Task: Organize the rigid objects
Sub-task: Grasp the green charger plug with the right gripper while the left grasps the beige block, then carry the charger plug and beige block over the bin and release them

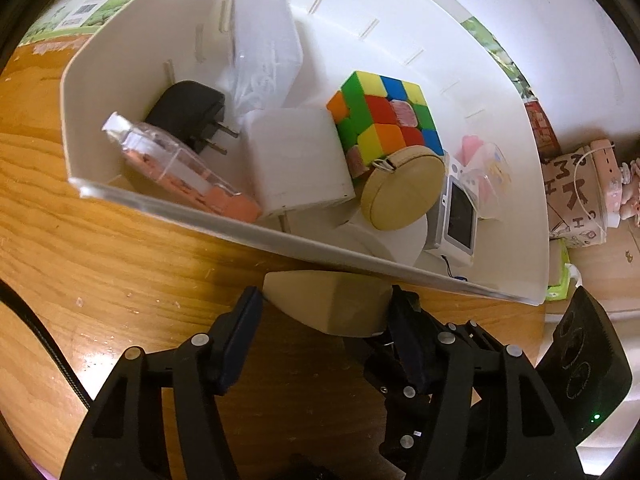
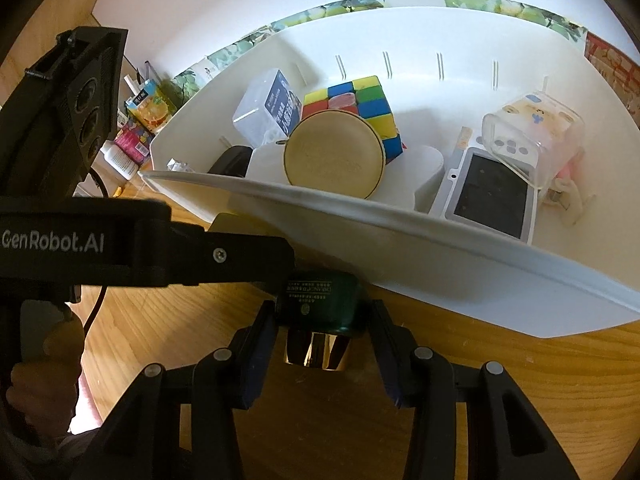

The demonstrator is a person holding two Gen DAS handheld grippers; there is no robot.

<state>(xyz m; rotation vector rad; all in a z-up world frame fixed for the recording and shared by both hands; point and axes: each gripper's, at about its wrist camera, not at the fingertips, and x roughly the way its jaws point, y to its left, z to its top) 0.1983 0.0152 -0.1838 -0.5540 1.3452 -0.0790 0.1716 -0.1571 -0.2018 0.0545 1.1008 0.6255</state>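
Closest in, the left gripper (image 1: 326, 312) has its 2 pads pressed on the sides of a cream block (image 1: 328, 300) sitting on the wooden table (image 1: 100, 240), right up against the near wall of the white bin (image 1: 280, 240). The right gripper (image 2: 320, 330) is clamped on a dark green jar (image 2: 318, 300) with a shiny gold cap, also on the table just outside that same wall. Inside the bin, nearest the front wall, there's a clear bottle with orange stuff (image 1: 180, 168) lying on its side, a white cube-ish block (image 1: 298, 164), a round tan case (image 1: 402, 190) leaning on a white cup, and a small white gadget with a dark screen (image 1: 460, 216). Behind those sit a black plug adapter (image 1: 192, 116), a colourful puzzle cube (image 1: 384, 116) and a clear container with pink bits (image 1: 486, 172). Farthest back is a frosted plastic box (image 1: 264, 40) against the far wall. Everything's piled in 1 open compartment, pretty jumbled.
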